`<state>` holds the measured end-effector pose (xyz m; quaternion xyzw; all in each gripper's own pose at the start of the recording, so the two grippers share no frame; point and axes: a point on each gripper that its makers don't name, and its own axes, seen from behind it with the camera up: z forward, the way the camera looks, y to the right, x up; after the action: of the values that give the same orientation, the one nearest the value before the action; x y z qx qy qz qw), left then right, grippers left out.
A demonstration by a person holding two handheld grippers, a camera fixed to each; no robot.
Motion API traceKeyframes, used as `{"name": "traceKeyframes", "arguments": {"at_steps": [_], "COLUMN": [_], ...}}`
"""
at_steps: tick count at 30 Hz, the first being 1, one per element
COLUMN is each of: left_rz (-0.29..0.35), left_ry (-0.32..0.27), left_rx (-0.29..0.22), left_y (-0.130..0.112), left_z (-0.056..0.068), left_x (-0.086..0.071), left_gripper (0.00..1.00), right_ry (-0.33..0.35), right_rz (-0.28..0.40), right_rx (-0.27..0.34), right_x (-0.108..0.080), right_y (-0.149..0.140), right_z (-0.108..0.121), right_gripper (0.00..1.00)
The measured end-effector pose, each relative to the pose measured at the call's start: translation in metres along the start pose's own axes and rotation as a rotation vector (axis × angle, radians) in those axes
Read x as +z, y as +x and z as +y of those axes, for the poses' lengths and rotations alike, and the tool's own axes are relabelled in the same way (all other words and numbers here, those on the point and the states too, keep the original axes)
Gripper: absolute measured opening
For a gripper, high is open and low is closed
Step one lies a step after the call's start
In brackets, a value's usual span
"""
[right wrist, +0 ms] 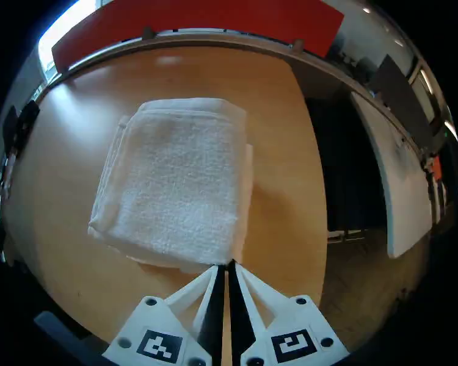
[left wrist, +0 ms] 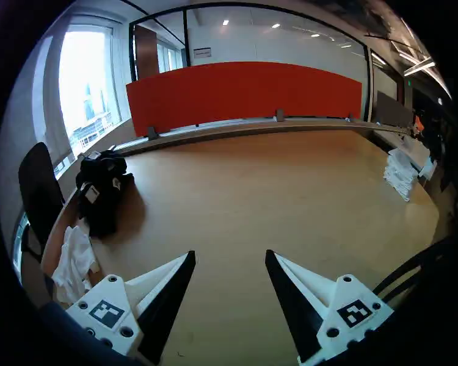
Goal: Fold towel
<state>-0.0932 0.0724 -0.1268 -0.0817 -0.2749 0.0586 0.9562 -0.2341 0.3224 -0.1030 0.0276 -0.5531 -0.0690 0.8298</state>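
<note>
Though folded, the towel [right wrist: 174, 183] runs lengthwise toward the red divider [right wrist: 198, 24].

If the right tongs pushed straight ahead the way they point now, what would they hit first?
The folded towel: its near edge lies just past the tips of the shut right tongs, on the table. Whether they already touch it is unclear.

1x folded white terry towel [right wrist: 174, 183]. 1x light wooden tabletop [right wrist: 278, 183]. 1x long red partition panel [left wrist: 247, 91]. 1x black bag [left wrist: 101, 189], 1x black chair [left wrist: 39, 183]. 1x crumpled white cloth [left wrist: 73, 262], 1x stack of white cloths [left wrist: 401, 174]. White-fingered grippers: 2, i.e. left gripper [left wrist: 229, 262] + right gripper [right wrist: 227, 268].
</note>
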Motion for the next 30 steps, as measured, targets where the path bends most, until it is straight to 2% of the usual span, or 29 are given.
{"name": "traceKeyframes", "arguments": {"at_steps": [14, 20, 22, 28, 30], "left_rz": [0.002, 0.005, 0.007, 0.01, 0.011], "left_ry": [-0.001, -0.004, -0.006, -0.01, -0.011], "left_rx": [-0.001, -0.003, -0.002, -0.004, -0.004], "left_y": [0.001, 0.002, 0.003, 0.004, 0.004], "left_z": [-0.001, 0.0, 0.0, 0.001, 0.002], "left_x": [0.0, 0.002, 0.002, 0.004, 0.004], "left_gripper": [0.84, 0.84, 0.84, 0.84, 0.84], "right_ry": [0.003, -0.011, -0.016, -0.032, -0.036], "right_rz": [0.034, 0.071, 0.078, 0.096, 0.099], "right_rx": [-0.004, -0.001, 0.001, 0.007, 0.005], "right_x": [-0.006, -0.014, -0.016, -0.02, -0.022], "right_y": [0.005, 0.01, 0.011, 0.012, 0.011], "right_z": [-0.003, 0.001, 0.002, 0.005, 0.005], "right_gripper": [0.05, 0.13, 0.22, 0.84, 0.95]}}
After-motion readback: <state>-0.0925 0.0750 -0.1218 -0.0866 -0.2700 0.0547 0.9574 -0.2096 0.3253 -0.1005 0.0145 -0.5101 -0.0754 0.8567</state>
